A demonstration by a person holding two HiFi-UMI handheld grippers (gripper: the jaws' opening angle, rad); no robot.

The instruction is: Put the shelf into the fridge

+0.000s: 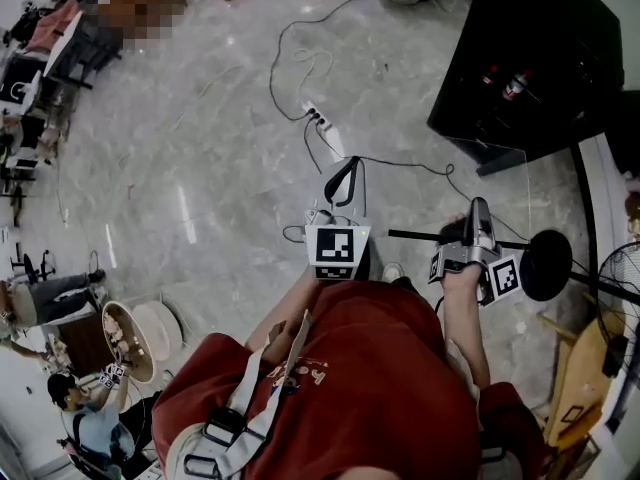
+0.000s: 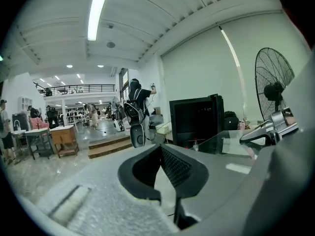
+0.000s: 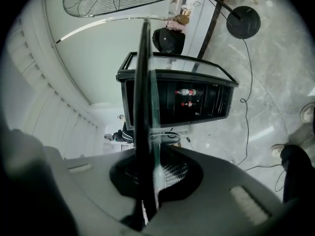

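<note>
The shelf is a clear glass pane held edge-up at the right, in front of my body. My right gripper is shut on its near edge. In the right gripper view the pane runs up from between the jaws of that gripper. The fridge is a low black cabinet on the floor ahead to the right, with bottles on a rack inside. My left gripper hangs beside the right one, shut on nothing; its tips meet. The pane also shows at the right of the left gripper view.
A standing fan with a round black base is close on the right. A power strip and cables trail over the marble floor toward the fridge. People and tables stand at the far left.
</note>
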